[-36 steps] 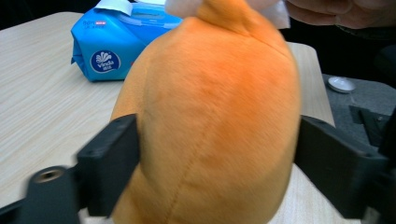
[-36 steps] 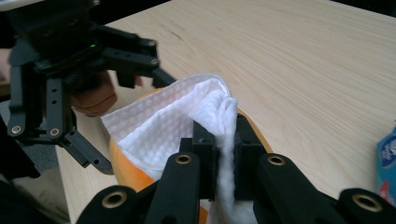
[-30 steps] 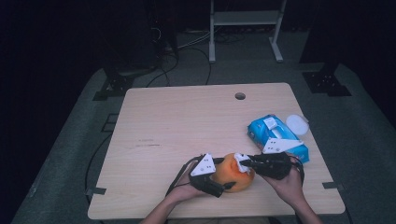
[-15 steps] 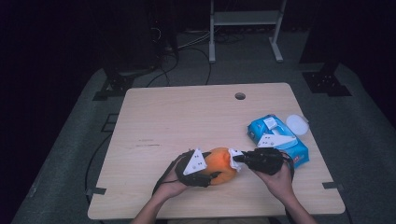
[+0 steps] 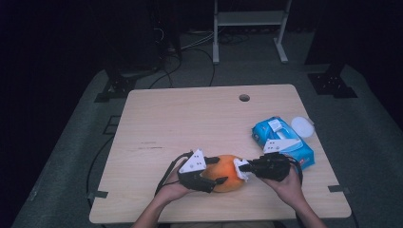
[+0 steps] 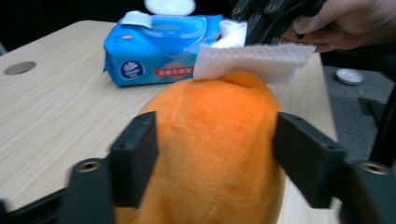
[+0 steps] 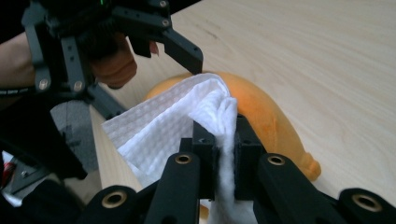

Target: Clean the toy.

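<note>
An orange plush toy lies near the table's front edge. My left gripper is shut on it, one black jaw pressing each side of the toy. My right gripper is shut on a folded white wipe and holds it against the right end of the toy. In the right gripper view the wipe is pinched between my jaws and drapes over the toy. In the left gripper view the wipe rests on the toy's top.
A blue pack of wet wipes lies at the right, just behind my right hand, with a white round lid beside it. The wooden table has a cable hole at the back.
Both grippers and the toy have shifted a little to the left along the front of the table. The wipe stays pressed against the toy.
</note>
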